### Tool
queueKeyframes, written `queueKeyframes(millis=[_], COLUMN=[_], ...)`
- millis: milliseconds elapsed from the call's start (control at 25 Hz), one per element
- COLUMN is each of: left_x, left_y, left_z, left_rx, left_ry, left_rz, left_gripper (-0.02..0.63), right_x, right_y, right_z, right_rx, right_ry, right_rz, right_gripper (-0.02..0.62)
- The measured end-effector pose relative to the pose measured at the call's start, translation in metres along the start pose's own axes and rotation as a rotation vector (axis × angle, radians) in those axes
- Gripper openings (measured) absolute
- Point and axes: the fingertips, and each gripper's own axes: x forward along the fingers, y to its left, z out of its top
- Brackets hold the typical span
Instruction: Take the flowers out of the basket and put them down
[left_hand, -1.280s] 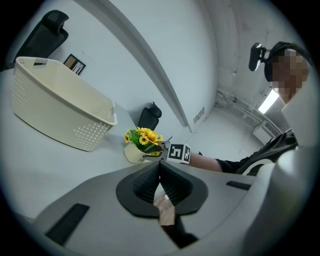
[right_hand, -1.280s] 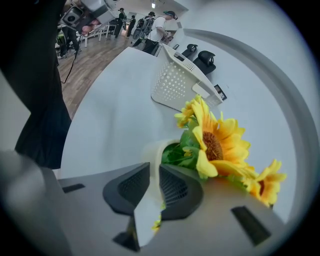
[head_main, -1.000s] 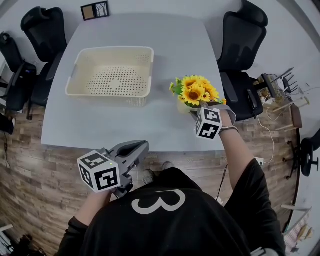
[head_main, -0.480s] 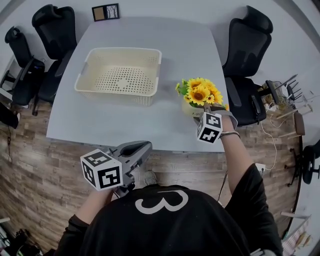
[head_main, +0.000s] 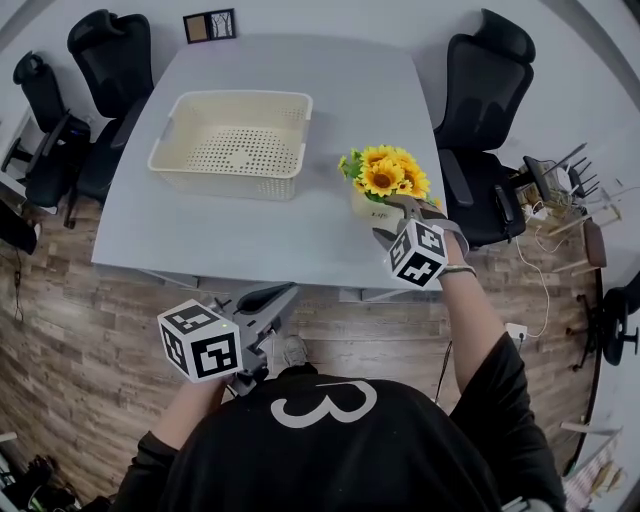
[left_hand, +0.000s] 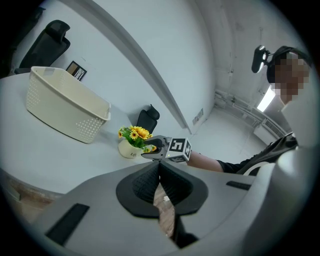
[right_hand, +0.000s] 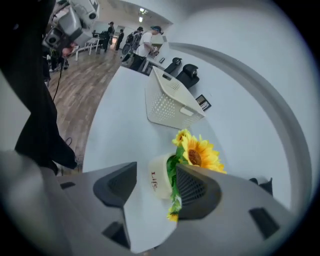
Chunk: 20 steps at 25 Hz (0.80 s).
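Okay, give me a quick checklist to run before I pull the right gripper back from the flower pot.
1. Flower pot upright on the table: ok.
2. Right gripper: jaws have just been opening and stand apart either side of the pot, not pressing it: ok.
3. Sprig clear of that gripper's pad: cannot tell; it hangs right beside it.
4. Basket empty: ok.
5. Left gripper shut, empty, away from the pot: ok.
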Motion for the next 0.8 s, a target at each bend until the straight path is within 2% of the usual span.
queueKeyframes(millis=[80,200,280,400,480,680,800], left_x=[0.001,0.002,0.002,0.000,-0.001,-0.001,0.001], left_y=[-0.010,-0.026,-0.039,-0.059,-0.073,-0.120,-0.149], left_z=[-0.005,-0.011,-0.015,-0.020,-0.024,-0.046,-0.060], left_rx=[0.006,0.016,0.029,0.058,0.067,0.089,0.131], left_ry=[0.001,-0.006,-0.013,-0.024,-0.039,-0.061,-0.057], left_rz=[-0.005,-0.015,-0.024,-0.030,-0.030,-0.067,-0.081], left_gripper=[0.012,0.012,0.012,0.012,0.012,0.012,0.012], right_x=[-0.020,-0.053,-0.078,-0.120,-0.150,-0.214,-0.244], right_y=[0.002,0.010,0.019,0.036,0.051,0.102,0.129], right_z=[0.009,0.025,0.033,0.041,0.043,0.039,0.034], right_rx=[0.079,0.260,0.330,0.371,0.398,0.478,0.513], right_ry=[-0.069,-0.206,-0.277,-0.359,-0.414,-0.501,-0.522], right_rz=[0.008,0.047,0.066,0.038,0.007,0.020,0.038], right_gripper=[0.233,0.233,0.230,0.180,0.079,0.011,0.008])
